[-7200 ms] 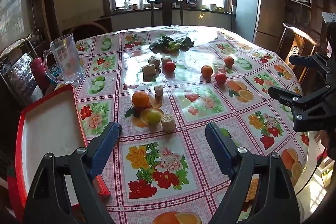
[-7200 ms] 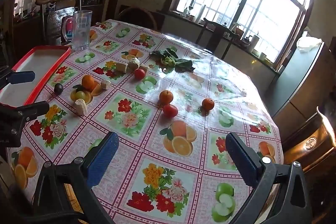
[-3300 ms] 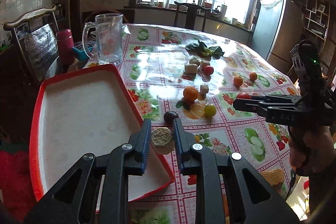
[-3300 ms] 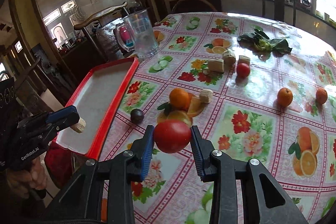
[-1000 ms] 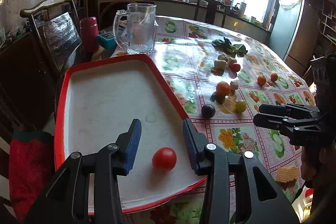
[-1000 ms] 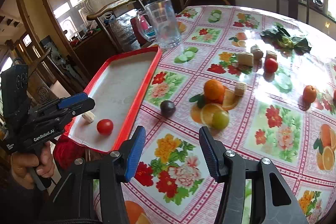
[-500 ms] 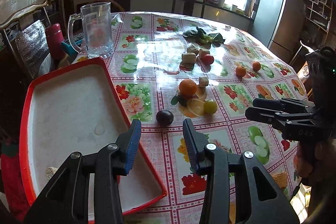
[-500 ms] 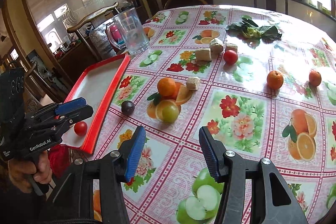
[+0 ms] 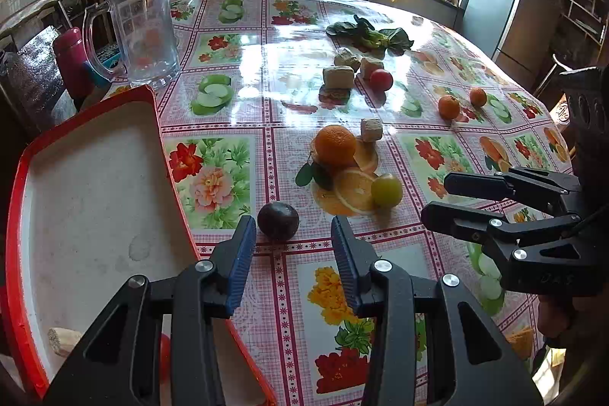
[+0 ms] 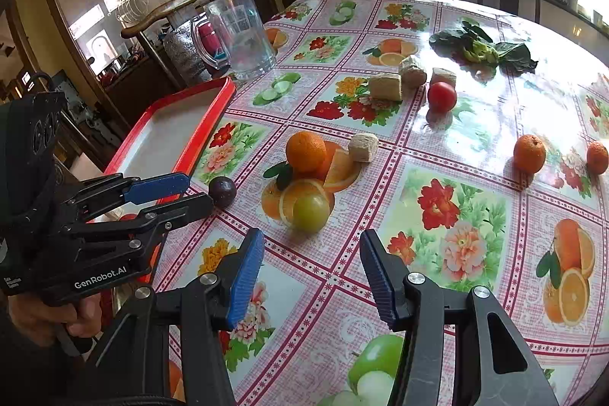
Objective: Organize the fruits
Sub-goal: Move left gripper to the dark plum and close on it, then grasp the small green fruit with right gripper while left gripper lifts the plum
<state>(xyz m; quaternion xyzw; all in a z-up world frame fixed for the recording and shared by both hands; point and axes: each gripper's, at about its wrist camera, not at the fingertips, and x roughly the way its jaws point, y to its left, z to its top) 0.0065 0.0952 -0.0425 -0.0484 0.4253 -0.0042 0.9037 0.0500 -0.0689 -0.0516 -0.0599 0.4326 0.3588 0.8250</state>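
The work is only at its beginning. In the red tray lie two pieces: a small red tomato, half hidden behind the left gripper, and a pale cut piece near the tray's corner. Most things are on the flowered tablecloth: a dark plum just beside the tray edge, an orange, a green fruit, a red tomato, two small tangerines farther off, and several more pale cut pieces.

The left gripper is spread wide and holds nothing; the plum sits just ahead of its tips, so it is probably the next thing to take. The right gripper is also spread and empty, pointed toward the green fruit.

On the side of the left gripper's body, in the right wrist view, "GenRobot.AI" can be read. On the right gripper's body some pressed letters look like "DAS", not fully clear. A glass mug stands beyond the tray.
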